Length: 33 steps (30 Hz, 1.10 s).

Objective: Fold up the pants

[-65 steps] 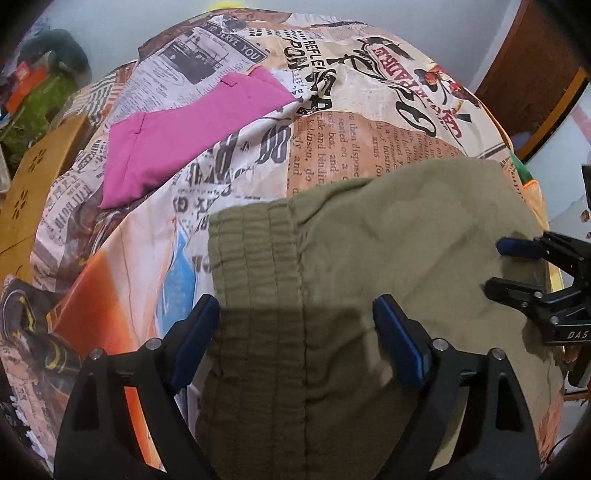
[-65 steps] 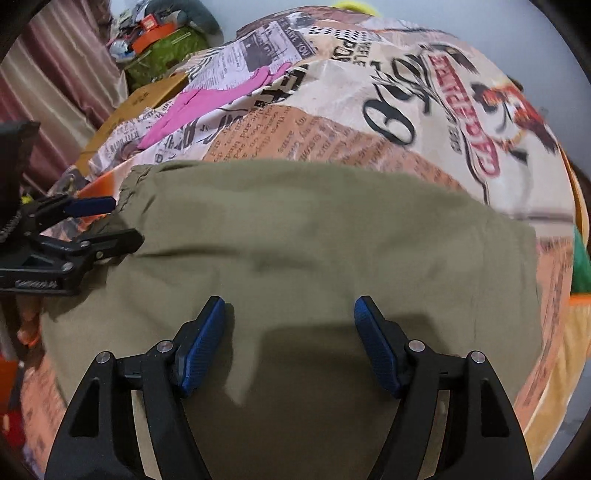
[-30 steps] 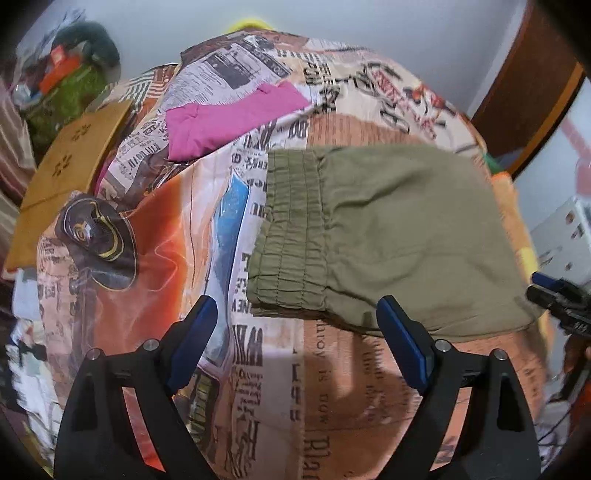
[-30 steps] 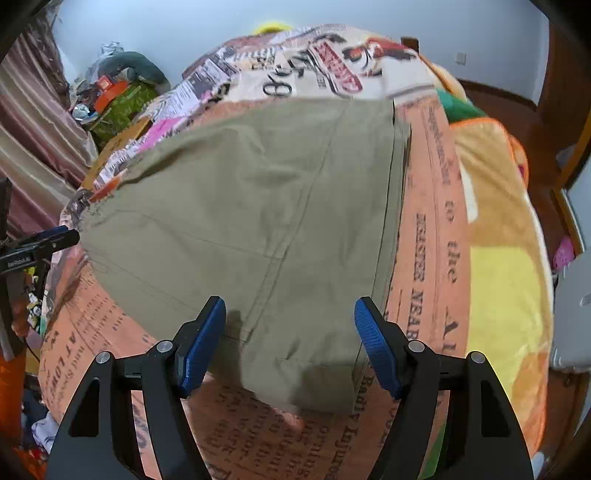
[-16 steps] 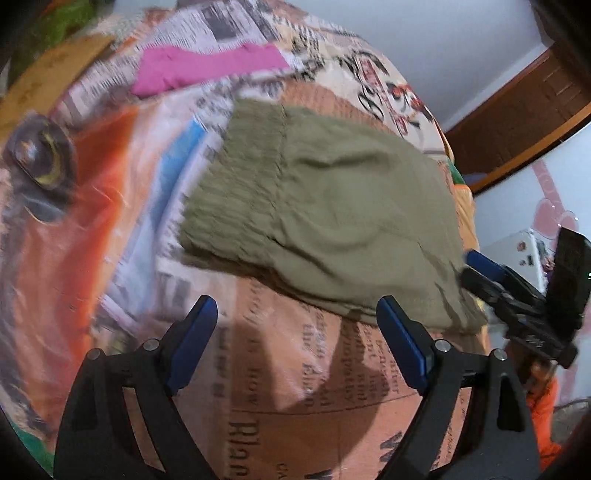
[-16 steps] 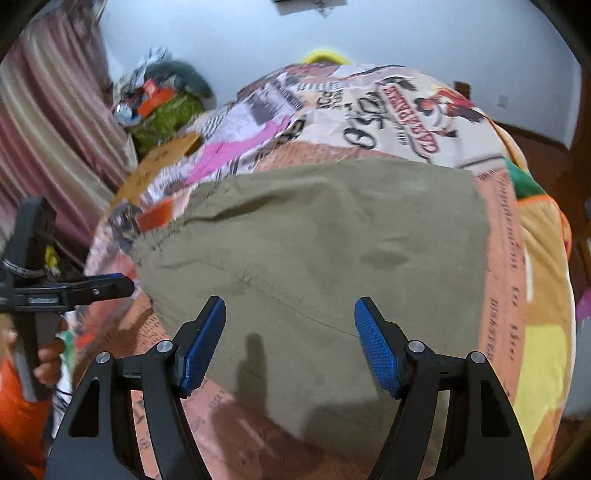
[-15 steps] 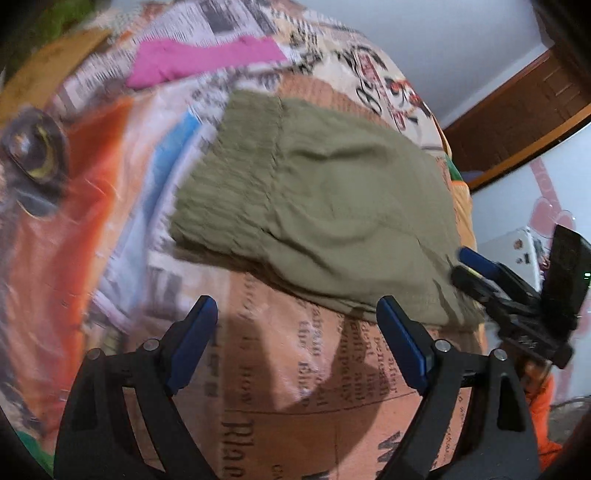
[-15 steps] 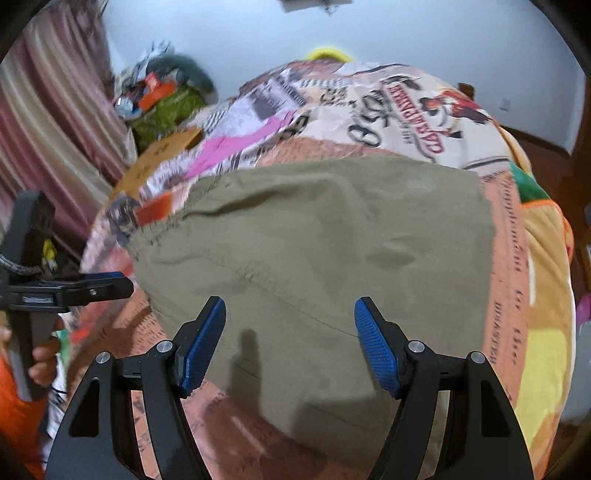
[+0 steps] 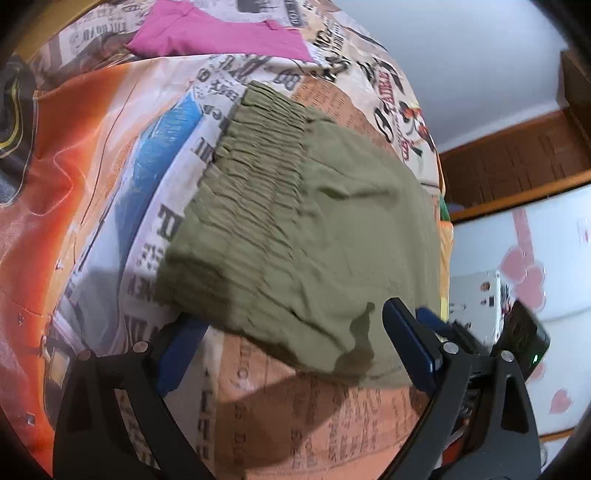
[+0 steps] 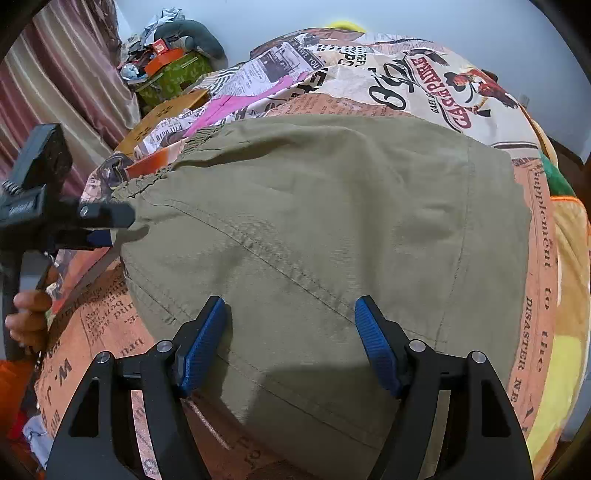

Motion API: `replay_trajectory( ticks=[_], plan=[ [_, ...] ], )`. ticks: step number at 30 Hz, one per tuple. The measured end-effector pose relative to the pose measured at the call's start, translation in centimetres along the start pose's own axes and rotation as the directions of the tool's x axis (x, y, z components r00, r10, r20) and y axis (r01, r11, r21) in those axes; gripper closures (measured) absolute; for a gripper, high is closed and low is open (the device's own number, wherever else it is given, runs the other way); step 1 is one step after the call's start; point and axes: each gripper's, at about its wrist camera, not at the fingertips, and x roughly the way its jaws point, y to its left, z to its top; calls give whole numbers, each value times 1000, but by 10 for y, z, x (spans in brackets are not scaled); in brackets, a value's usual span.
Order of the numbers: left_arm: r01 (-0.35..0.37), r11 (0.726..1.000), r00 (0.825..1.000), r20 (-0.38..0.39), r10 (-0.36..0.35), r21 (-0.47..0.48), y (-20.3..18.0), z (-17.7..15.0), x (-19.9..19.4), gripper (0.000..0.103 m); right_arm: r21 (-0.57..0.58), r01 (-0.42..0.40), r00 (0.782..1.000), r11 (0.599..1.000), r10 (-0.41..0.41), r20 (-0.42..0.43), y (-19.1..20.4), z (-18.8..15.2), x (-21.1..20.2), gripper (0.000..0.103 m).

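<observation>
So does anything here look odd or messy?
Little: the olive pants lie mostly flat on the printed bedspread, but their near edge is rumpled and curled up. A pink garment lies apart.

The left gripper's point(image 9: 291, 336) near finger slips under the olive pants' point(image 9: 295, 229) blurred corner, tip hidden. The pink cloth point(image 9: 218, 35) runs off the top edge. The bed's point(image 10: 535, 229) far side curves from sight.

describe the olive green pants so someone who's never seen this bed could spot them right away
Start at the bed covered by a newspaper-print sheet in cream, orange and blue. The olive green cotton pants lie folded flat on its near part. Their gathered elastic waistband and drab colour set them apart from the bright pink garment lying farther back.
</observation>
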Motion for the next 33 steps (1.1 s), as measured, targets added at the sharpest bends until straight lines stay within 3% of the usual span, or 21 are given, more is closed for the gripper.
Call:
replay_trajectory(
  ticks=[3,5,8,13,20,24,27,28,30,33],
  plan=[
    [-28,999,999,19,28,-22,2,6,2,19,8,-10,1000,1000,10,5,-1,-1,0,32],
    [-78,997,996,33,79,-29,3,10,3,35,10,-13,1000,1000,13,8,-1,-1,-1,32],
    [-117,993,992,48,118,-26,4,11,0,47,10,-13,1000,1000,13,9,-1,-2,-1,32],
    [-216,974,972,111,207,72,-14,3,-4,57,11,-15,1000,1000,15,12,0,-2,-2,32],
    [-366,913,919,226,324,178,-38,-13,-19,63,44,-36,999,998,35,21,-2,-5,-10,34],
    [-469,853,867,305,394,231,-45,-34,-34,63,47,-49,999,998,48,26,-1,-14,-16,34],
    [-556,788,814,369,449,266,-50,-49,-43,63,47,-56,998,997,54,35,1,-21,-22,34],
    [-602,748,780,405,477,279,-53,-55,-47,63,50,-62,997,997,60,39,1,-23,-24,34],
    [-653,698,739,447,504,292,-58,-62,-50,63,69,-110,993,992,107,48,-1,-27,-30,34],
    [-728,608,669,526,526,318,-70,-71,-54,63,88,-88,995,992,83,53,-1,-30,-38,34]
  ],
)
